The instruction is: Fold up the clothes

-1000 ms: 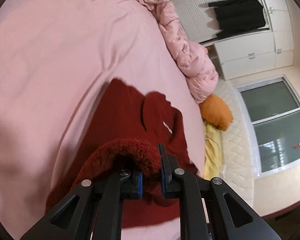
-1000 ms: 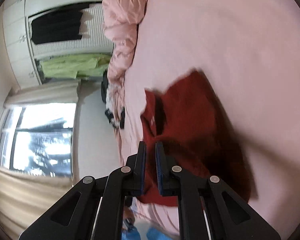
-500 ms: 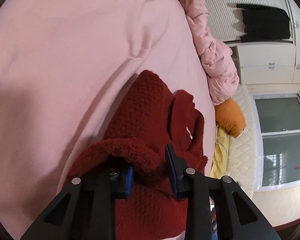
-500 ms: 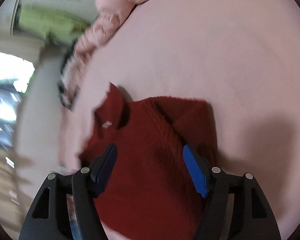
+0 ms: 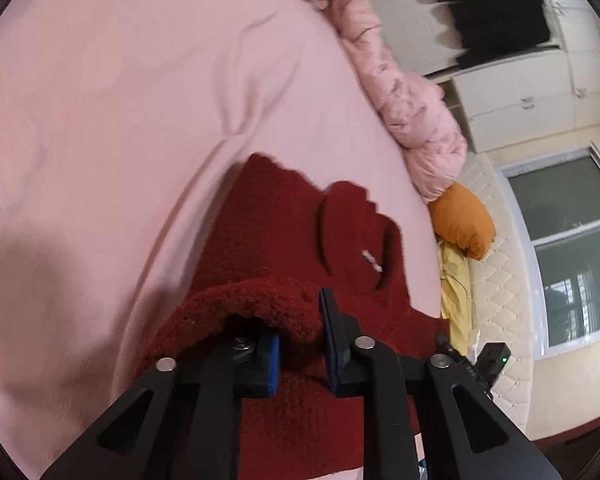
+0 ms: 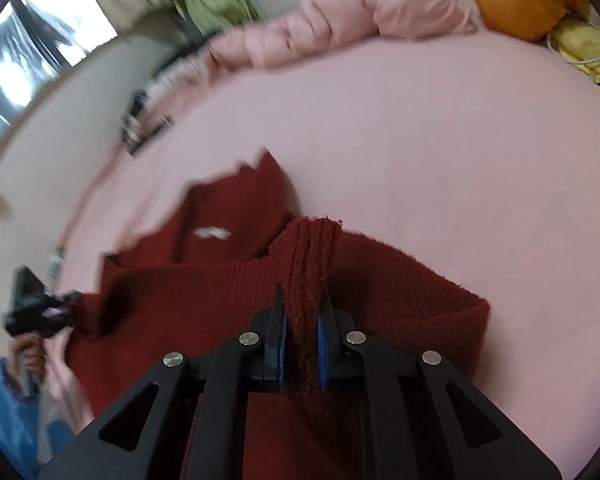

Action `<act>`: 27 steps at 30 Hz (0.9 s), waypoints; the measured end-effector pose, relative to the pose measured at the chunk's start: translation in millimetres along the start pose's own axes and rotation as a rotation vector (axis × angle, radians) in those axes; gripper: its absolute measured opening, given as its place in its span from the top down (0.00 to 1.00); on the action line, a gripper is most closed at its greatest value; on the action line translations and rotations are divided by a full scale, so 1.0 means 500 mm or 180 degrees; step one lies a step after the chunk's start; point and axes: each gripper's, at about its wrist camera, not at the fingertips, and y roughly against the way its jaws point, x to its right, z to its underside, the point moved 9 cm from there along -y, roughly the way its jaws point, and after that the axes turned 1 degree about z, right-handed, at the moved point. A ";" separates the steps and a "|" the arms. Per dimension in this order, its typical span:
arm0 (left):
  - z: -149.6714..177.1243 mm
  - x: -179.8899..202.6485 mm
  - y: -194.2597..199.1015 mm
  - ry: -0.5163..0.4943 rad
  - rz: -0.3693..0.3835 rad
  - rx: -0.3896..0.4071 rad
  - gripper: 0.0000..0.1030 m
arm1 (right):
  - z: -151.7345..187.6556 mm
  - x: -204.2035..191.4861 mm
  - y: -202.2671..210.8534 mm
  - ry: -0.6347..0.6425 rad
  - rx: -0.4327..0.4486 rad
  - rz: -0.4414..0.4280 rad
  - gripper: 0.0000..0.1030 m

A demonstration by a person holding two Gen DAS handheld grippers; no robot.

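While the red sweater (image 5: 284,240) lies spread on the pink bed (image 5: 120,100), collar end away from the person, both tools are pinched on its near edge.

On the left, the left tool (image 5: 300,332) is clamped on a thick roll of knit that bulges up over its blue pads; its jaws have just been closing, with that roll between them. Gripping a bunched fold rather than a single layer probably keeps the loose weave from slipping, and holding a near corner lets the hem be carried toward the collar.

On the right, the right tool (image 6: 302,320) is clamped on a narrow ridge of ribbed hem that stands up between its pads; its jaws too have just been closing, with the ridge between them. In the right wrist view the left tool (image 6: 40,308) shows at the far left edge of the sweater (image 6: 228,216), so the two grips sit at opposite near corners, which suits lifting the edge evenly.

Compared with half a second ago, the right tool, then spread wide above the sweater with nothing in it, now has cloth. The left tool's slacker hold on the roll has tightened. A second ago the right view was turned sideways; now the bed lies level.

Beyond the bed lie a pink duvet (image 5: 400,92) and an orange pillow (image 5: 464,220).
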 end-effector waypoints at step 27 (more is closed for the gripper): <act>0.037 0.103 -0.154 -0.0247 0.0020 -0.0828 0.31 | 0.042 0.029 0.097 -0.0463 0.0298 0.0315 0.76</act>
